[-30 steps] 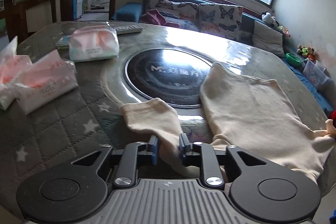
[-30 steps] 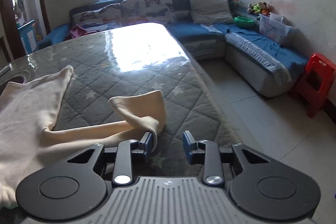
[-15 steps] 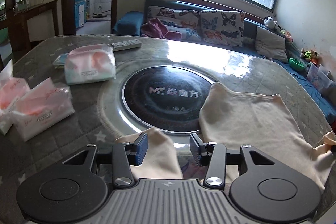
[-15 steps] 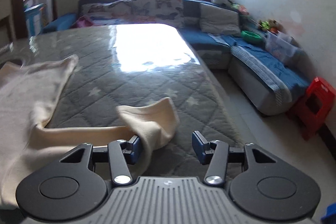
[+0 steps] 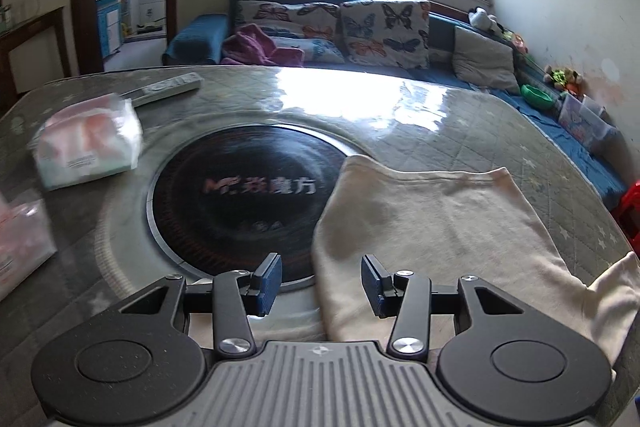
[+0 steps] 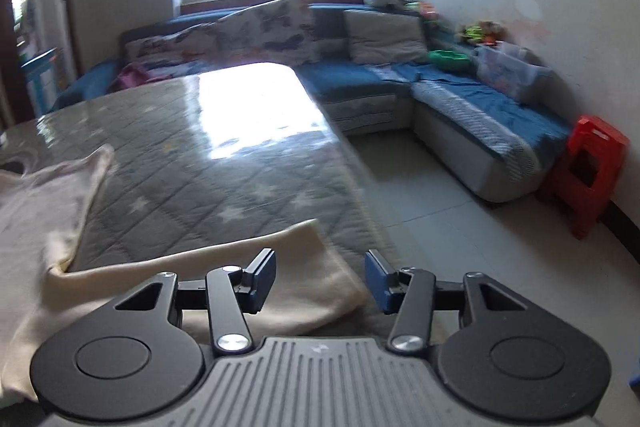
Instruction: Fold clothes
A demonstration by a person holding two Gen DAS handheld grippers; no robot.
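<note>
Left gripper (image 5: 321,281) has released the sleeve; right gripper (image 6: 320,281) likewise (both spread wide, empty) above the cream garment (image 5: 432,219).

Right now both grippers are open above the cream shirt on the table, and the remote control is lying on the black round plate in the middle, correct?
Not quite. The remote control lies on the quilted table cover near the far edge, beyond the black round plate, as the left wrist view shows. The left gripper and right gripper are open above the cream shirt.

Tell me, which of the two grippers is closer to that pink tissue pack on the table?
Left. The left gripper hovers open near the black disc, with the tissue pack ahead to its left. The right gripper is over the cream garment's sleeve, no pack visible.
</note>
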